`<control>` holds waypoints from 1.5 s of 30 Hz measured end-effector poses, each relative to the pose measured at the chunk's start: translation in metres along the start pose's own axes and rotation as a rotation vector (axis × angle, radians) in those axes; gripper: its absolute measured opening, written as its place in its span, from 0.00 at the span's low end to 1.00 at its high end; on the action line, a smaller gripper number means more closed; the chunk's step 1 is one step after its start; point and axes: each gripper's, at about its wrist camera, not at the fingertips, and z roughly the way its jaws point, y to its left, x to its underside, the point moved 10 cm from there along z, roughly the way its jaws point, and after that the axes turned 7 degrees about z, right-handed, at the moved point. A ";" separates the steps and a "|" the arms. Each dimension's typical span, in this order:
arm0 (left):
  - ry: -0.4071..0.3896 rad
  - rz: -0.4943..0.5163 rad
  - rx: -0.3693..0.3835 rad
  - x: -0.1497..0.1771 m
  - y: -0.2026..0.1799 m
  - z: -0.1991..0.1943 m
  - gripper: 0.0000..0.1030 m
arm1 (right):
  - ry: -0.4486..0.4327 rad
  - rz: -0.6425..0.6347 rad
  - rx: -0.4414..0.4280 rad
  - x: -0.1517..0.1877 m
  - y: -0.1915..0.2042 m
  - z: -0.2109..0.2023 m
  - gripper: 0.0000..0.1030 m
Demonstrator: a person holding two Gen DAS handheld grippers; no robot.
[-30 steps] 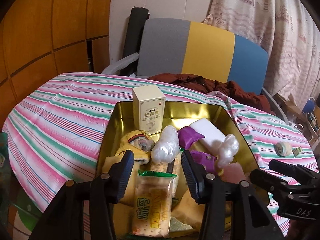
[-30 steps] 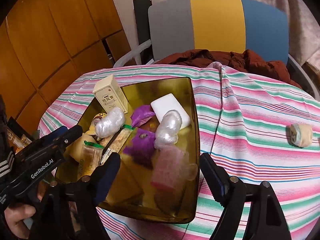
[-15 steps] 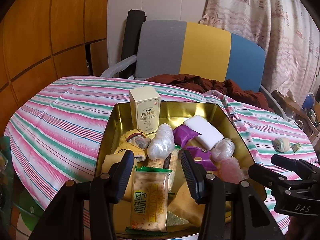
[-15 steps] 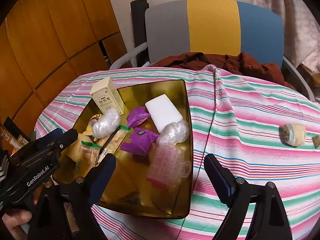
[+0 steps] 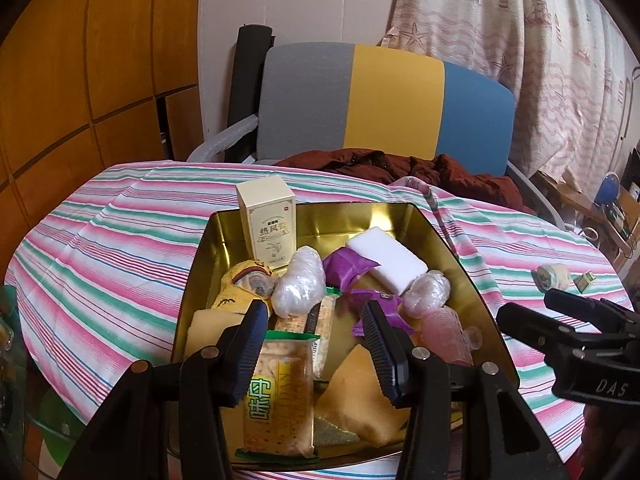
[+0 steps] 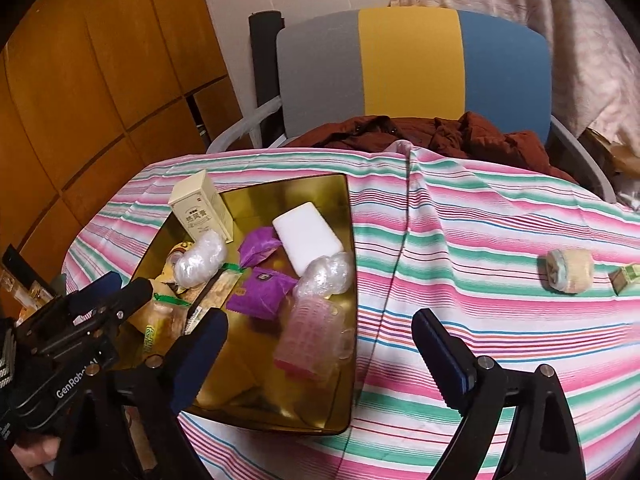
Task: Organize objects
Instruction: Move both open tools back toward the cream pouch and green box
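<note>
The small cloth roll, lying on the striped counter at two o'clock from my right fingers, looks soft and light, best pinched across its middle, both fingers spread open, the left fingers empty over the gold tin.

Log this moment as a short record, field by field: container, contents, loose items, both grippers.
container: gold tin on the striped tablecloth
contents: cream box upright at the far corner; white block; purple packets; cracker pack
loose items: small roll on the cloth, right of the tin
left gripper: open, over the cracker pack
right gripper: open, empty
</note>
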 end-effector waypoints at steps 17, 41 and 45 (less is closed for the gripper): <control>0.030 0.068 0.065 0.009 -0.036 0.005 0.48 | -0.014 0.085 0.098 -0.005 -0.050 -0.005 0.99; 0.069 0.134 0.136 0.024 -0.072 0.017 0.48 | 0.030 0.214 0.247 -0.020 -0.142 -0.011 1.00; 0.078 0.135 0.137 0.026 -0.073 0.019 0.48 | 0.057 0.197 0.302 -0.022 -0.167 -0.015 1.00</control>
